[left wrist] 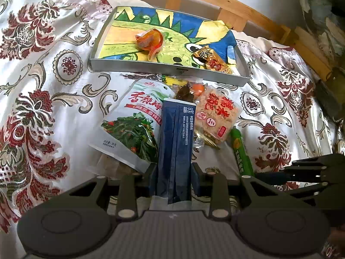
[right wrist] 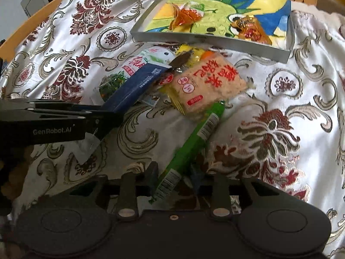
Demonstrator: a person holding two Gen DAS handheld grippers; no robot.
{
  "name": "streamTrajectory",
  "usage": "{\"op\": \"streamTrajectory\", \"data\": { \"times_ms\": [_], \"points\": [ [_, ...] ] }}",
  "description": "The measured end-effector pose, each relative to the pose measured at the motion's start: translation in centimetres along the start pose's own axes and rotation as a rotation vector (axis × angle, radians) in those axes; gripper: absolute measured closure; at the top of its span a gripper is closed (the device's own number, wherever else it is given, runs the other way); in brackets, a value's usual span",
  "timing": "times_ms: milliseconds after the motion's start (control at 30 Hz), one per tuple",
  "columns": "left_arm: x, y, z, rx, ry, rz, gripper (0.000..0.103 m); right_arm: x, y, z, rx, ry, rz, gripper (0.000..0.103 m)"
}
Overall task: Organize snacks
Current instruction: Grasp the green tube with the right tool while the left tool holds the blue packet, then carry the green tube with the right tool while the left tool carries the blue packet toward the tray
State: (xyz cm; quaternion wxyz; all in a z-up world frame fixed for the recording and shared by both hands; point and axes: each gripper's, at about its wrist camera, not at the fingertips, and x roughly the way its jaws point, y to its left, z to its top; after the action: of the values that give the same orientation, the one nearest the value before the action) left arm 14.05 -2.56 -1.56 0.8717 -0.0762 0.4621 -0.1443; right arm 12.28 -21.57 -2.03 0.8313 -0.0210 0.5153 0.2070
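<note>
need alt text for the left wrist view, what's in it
The left gripper is shut on a dark blue packet, held above a floral bedcover. Beyond it lie a seaweed snack bag, a rice cracker pack and a green stick pack. Farther back, a grey tray with a colourful drawing inside holds two orange wrapped snacks.

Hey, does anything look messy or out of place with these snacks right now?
Yes. Only two orange snacks lie in the tray; the others sit heaped on the bedspread in front of it, overlapping. The seaweed packet lies partly under the blue packet, which the left gripper holds.
</note>
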Motion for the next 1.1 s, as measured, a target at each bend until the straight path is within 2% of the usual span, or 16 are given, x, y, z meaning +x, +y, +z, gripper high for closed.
{"op": "streamTrajectory", "data": {
  "times_ms": [133,200,300,333,400,433,467,567,633,767,933,1100],
  "points": [
    [-0.3,0.1,0.0,0.004,-0.007,0.004,0.067,0.6,-0.7,0.4,0.091,-0.024,-0.005,0.056],
    [-0.4,0.2,0.0,0.000,-0.007,0.004,0.067,0.7,-1.1,0.5,0.149,-0.038,0.003,0.048],
    [-0.3,0.2,0.1,-0.006,-0.006,0.007,0.067,0.8,-1.7,0.8,0.224,-0.058,-0.002,0.047],
    [-0.3,0.2,0.1,-0.009,-0.005,0.007,0.067,0.9,-1.8,0.8,0.233,-0.060,-0.009,0.048],
    [-0.4,0.2,0.1,-0.012,-0.006,0.004,0.067,1.2,-1.8,0.7,0.236,-0.067,-0.033,0.058],
    [-0.4,0.2,0.1,-0.010,-0.008,0.003,0.067,1.3,-1.7,0.6,0.234,-0.071,-0.058,0.070],
    [-0.5,0.1,0.1,-0.008,-0.010,0.002,0.067,1.2,-1.8,0.3,0.232,-0.079,-0.072,0.076],
    [-0.6,0.0,0.1,-0.004,-0.013,0.000,0.067,0.8,-2.2,-0.3,0.225,-0.098,-0.056,0.078],
    [-0.7,0.0,0.2,-0.006,-0.015,0.000,0.067,0.5,-1.9,-0.5,0.196,-0.110,-0.057,0.079],
    [-0.9,-0.2,0.5,-0.003,-0.026,-0.006,0.067,-0.3,-0.4,-1.1,0.073,-0.144,-0.072,0.084],
    [-1.1,-0.3,0.9,-0.001,-0.039,-0.009,0.067,-1.6,1.1,-1.5,-0.082,-0.202,-0.111,0.084],
    [-1.2,-0.3,1.7,0.009,-0.054,-0.007,0.067,-2.2,1.2,-1.2,-0.156,-0.231,-0.146,0.084]
  ]
}}
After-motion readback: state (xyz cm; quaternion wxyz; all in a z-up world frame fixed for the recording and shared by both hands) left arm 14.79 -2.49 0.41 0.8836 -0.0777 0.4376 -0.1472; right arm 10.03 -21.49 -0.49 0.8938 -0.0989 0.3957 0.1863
